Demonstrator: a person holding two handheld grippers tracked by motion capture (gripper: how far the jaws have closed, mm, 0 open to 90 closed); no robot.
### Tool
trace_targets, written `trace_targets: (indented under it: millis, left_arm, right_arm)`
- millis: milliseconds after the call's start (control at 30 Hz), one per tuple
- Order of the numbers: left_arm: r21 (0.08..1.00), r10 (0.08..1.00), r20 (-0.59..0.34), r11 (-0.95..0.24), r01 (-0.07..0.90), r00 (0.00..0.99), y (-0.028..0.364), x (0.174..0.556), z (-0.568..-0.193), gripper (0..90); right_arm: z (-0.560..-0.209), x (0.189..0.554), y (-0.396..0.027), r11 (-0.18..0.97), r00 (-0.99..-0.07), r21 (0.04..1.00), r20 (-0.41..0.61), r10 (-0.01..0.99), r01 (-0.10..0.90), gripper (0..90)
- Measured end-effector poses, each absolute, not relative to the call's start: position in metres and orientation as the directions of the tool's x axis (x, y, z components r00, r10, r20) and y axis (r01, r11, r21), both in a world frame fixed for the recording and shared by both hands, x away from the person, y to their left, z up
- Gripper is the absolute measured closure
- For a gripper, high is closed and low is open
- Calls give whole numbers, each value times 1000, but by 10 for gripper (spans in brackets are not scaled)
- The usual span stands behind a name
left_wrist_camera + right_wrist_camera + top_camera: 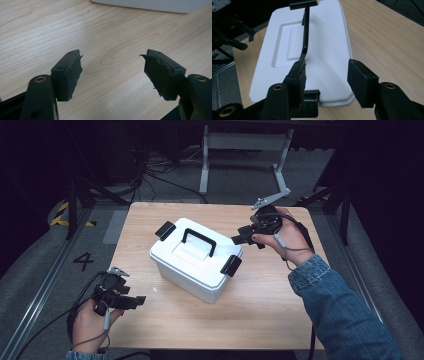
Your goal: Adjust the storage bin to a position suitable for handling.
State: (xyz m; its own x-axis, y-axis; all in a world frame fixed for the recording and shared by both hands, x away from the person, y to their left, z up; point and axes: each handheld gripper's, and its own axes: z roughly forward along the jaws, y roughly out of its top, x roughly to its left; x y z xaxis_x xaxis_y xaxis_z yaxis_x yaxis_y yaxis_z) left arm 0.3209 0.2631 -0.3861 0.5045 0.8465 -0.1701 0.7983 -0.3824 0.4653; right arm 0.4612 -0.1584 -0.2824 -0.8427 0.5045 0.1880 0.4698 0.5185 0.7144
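White plastic lidded box with upright black handle: centre of light wooden table | left gripper: jaws apart, over bare wood | right gripper: jaws apart, just beside box.

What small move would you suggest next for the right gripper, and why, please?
Probably ease the open right gripper down toward the near latch: the white box looks shut, and this gripper hovers just off that end.

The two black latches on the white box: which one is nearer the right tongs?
The latch on the box's right end, nearest the person's denim sleeve. The right tongs hover open just above and beyond it; the other latch sits at the far-left end.
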Motion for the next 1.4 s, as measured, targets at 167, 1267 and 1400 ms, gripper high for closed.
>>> trace_targets:
  millis: [167, 1267, 1400]
  left_arm:
    - [462, 843, -173, -386, 798, 508, 263, 323, -386, 303]
    - [460, 840, -174, -392, 796, 514, 263, 327, -388, 301]
    - [462, 840, -173, -392, 796, 514, 263, 327, -388, 301]
  right_arm:
    - [-286, 466, -144, 524, -852, 717, 188, 489, 459, 494]
    - [-322, 476, -72, 567, -841, 648, 232, 489, 508, 816]
    - [-322, 474, -70, 551, -834, 651, 252, 491, 522, 838]
